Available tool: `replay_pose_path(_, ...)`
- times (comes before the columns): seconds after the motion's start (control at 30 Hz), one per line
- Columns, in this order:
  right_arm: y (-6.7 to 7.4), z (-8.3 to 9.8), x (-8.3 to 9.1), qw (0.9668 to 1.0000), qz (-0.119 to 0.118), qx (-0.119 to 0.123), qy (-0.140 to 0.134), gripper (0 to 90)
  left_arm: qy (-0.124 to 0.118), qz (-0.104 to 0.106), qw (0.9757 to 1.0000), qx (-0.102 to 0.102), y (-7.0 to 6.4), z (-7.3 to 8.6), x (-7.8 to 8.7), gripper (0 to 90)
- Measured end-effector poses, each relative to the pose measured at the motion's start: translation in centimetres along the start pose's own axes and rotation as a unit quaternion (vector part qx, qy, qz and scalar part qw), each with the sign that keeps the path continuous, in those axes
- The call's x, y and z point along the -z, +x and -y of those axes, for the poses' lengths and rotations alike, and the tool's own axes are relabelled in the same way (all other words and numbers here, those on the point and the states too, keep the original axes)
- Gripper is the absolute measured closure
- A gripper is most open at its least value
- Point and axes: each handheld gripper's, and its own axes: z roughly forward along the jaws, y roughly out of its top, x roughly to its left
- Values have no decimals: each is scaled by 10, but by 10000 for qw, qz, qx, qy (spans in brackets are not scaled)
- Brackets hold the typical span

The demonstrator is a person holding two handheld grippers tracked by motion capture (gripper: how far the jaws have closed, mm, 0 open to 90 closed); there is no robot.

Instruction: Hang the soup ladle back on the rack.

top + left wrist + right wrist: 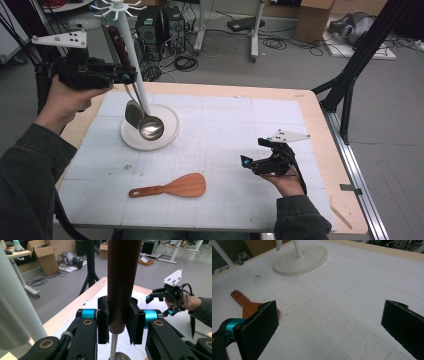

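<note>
A white gridded tabletop (240, 130) is seen; above the stand base (167, 135) a ladle (150, 126) is held up by its dark handle, clenched in the left gripper (131, 76). The wooden spatula (172, 187) lies flat; the right gripper (250, 159) is spread wide, released.

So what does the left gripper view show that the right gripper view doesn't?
Left gripper view alone: the left hand-held gripper shut on the ladle's dark wooden handle, the metal stem below it, the right hand-held gripper farther off with its jaws apart, and cardboard boxes on the floor.

Right gripper view alone: the wooden spatula lying flat on the mat, and the round white stand base with the foot of its pole.

Both: the white gridded mat on the table, with its light wooden edge.
</note>
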Motion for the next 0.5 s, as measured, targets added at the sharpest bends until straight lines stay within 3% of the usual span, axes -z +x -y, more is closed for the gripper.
replay_pose_path(0.5, -1, 0, -2, 10000, -60, -1, -18, 4, 18, 24, 9999, 138, 20, -10, -5, 734)
